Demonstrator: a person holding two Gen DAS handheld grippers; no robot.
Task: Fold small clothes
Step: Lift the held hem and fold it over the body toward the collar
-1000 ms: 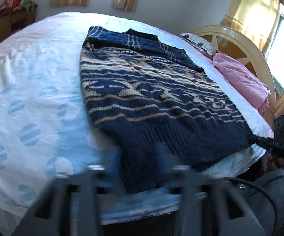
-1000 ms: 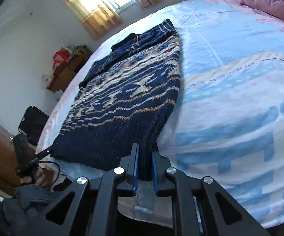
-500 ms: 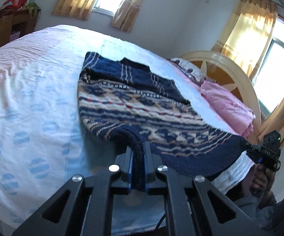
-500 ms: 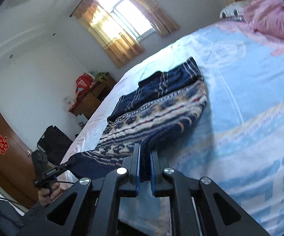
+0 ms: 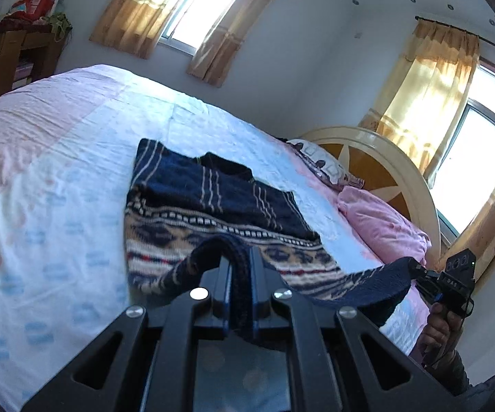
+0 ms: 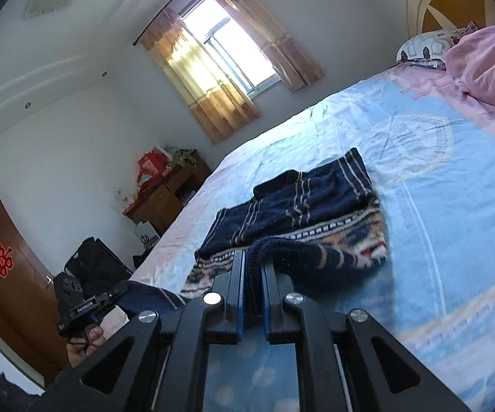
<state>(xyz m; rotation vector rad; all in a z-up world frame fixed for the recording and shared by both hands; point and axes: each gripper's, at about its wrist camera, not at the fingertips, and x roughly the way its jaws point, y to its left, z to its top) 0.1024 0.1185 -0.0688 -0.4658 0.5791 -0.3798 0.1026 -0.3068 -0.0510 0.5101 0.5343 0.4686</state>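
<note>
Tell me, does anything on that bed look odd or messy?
Only the sweater: its near hem hangs off the bed, pinched by the left gripper and right gripper. Nothing is torn or spilled.

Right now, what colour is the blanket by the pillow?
Pink; the blanket shows best in the right wrist view.

The black two-finger left gripper (image 5: pixel 239 267) fills the bottom of the left wrist frame: angular matte arms with triangular cut-outs, four round silver screws, and blue-edged fingers (image 5: pixel 225 274). The black two-finger right gripper (image 6: pixel 253 271) at the bottom of the right wrist frame is built alike, with blue pads. At the lower right of the left view the other unit's boxy black body bears small white lettering, gripped by a hand (image 5: pixel 441 329) above a dark grey sleeve (image 5: pixel 460 374). A thin black cable loops beneath it.
</note>
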